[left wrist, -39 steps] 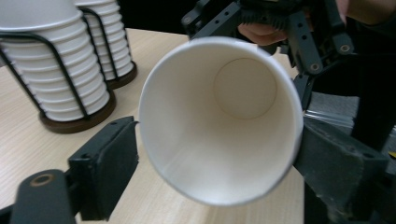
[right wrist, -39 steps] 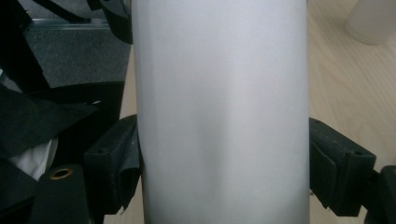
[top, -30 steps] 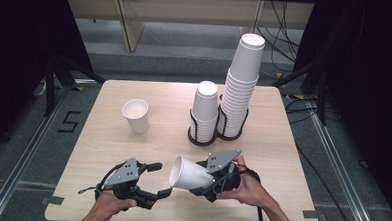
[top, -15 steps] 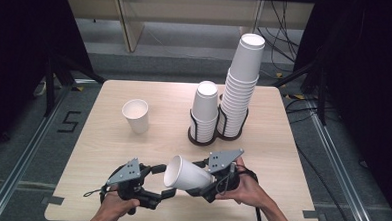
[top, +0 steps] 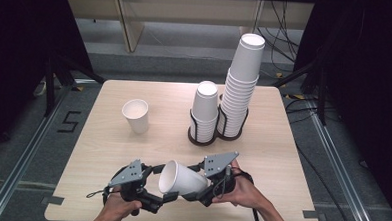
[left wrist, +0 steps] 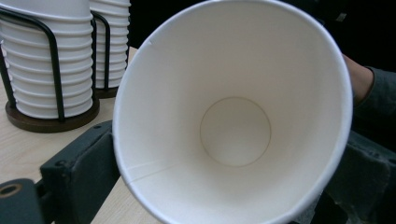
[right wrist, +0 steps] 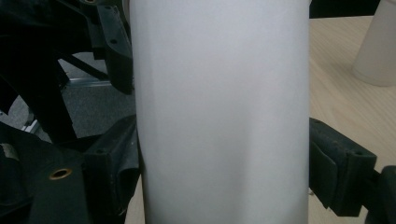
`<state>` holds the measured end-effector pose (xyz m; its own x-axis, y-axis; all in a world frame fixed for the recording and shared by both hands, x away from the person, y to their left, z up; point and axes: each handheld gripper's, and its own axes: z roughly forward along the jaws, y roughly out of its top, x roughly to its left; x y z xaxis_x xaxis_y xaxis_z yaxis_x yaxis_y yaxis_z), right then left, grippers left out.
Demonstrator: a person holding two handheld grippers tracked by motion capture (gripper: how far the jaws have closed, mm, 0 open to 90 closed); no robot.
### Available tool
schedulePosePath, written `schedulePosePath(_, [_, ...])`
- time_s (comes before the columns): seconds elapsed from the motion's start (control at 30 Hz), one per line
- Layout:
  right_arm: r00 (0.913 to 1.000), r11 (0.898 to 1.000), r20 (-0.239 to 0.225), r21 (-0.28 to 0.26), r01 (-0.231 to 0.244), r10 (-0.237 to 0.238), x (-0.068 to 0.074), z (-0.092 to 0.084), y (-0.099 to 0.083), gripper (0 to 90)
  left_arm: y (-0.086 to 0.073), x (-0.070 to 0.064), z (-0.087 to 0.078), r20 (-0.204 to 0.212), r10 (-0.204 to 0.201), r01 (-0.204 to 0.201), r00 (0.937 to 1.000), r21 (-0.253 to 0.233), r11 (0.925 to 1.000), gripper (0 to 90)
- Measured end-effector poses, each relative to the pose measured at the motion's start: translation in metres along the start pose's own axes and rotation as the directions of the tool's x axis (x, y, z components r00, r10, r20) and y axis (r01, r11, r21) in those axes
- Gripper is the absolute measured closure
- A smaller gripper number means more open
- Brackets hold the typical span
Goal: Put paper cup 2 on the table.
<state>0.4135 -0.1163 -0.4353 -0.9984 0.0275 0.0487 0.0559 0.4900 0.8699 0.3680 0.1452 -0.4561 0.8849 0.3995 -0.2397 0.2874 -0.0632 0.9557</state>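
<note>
A pale wooden counter (top: 107, 151) stands in a dark room, with grey floor and cables around it. At its near edge, about six o'clock, a person's two hands hold a gripper each, and a white paper cup (top: 181, 179) lies on its side between them, lifted off the wood, its mouth turned to nine o'clock. The right gripper (top: 200, 188) clamps the cup's body near the base; in the right gripper view the black jaws press the cup wall (right wrist: 219, 112) from both sides. The left gripper (top: 163, 184) sits at the cup's rim, and its jaws have just been opening: in the left gripper view they stand apart on either side of the mouth (left wrist: 233, 130), not pressing it.

The step in hand looks like a handover, the cup passing from the left gripper to the right. The next move likely calls for the left gripper to back away toward nine o'clock, clear of the rim, while the right turns the cup upright without crushing its thin wall.

Count: one cup held, one single cup (top: 135, 115) upright at ten o'clock, two stacks of cups, a short one (top: 205, 103) and a tall one (top: 241, 82), in one black wire rack (top: 218, 134) at one o'clock; two grippers.
</note>
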Motion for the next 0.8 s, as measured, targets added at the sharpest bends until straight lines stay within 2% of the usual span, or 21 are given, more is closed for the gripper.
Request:
schedulePosePath(0.07, [0.9999,1.000,-0.014,0.000,-0.008,0.008,0.0007,0.0014,-0.0003,21.1,-0.0001,-0.0002,0.0010,0.011,-0.004,0.004,0.9999,-0.015,0.9999,4.6])
schedulePosePath(0.17, [0.9999,1.000,-0.011,0.004,0.002,-0.002,0.0007,0.0040,-0.0008,21.2,0.0000,-0.0019,-0.0003,-0.009,0.023,-0.023,0.9997,-0.012,0.9997,4.8])
schedulePosePath(0.2, [0.9999,1.000,-0.015,0.003,-0.002,0.002,0.0009,0.0043,-0.0010,21.3,-0.0003,-0.0018,0.0002,0.003,0.034,-0.034,0.9994,-0.029,0.9990,5.9])
schedulePosePath(0.23, [0.9998,1.000,-0.016,0.006,-0.007,0.007,0.0012,0.0045,-0.0013,21.3,0.0006,-0.0019,-0.0014,-0.005,0.047,-0.047,0.9989,-0.013,0.9988,6.6])
schedulePosePath(0.37, [0.9998,1.000,-0.021,0.008,-0.003,0.004,0.0010,0.0047,-0.0014,21.8,0.0008,-0.0016,-0.0011,0.016,0.063,-0.063,0.9979,-0.035,0.9974,8.9])
schedulePosePath(0.43, [0.9999,1.000,-0.015,0.003,0.004,-0.004,0.0008,0.0056,-0.0018,21.9,0.0014,-0.0022,-0.0026,0.005,0.076,-0.076,0.9971,-0.018,0.9970,9.8])
schedulePosePath(0.57, [0.9995,1.000,-0.027,0.017,-0.014,0.015,0.0014,0.0067,-0.0027,21.8,0.0012,-0.0029,-0.0024,0.007,0.082,-0.082,0.9966,-0.020,0.9964,10.6])
schedulePosePath(0.6, [0.9997,1.000,-0.021,0.016,-0.010,0.010,0.0013,0.0066,-0.0026,21.5,0.0012,-0.0027,-0.0025,0.005,0.081,-0.081,0.9967,-0.021,0.9965,10.7])
schedulePosePath(0.7, [0.9992,0.999,-0.007,0.032,-0.039,0.039,0.0033,0.0083,-0.0015,19.6,0.0015,-0.0024,-0.0031,-0.006,0.082,-0.082,0.9966,-0.011,0.9966,10.6])
schedulePosePath(0.8, [0.9978,0.996,0.048,0.079,-0.049,0.045,0.0048,0.0074,0.0011,16.2,0.0034,-0.0018,-0.0038,-0.023,0.084,-0.085,0.9962,-0.008,0.9964,10.6])
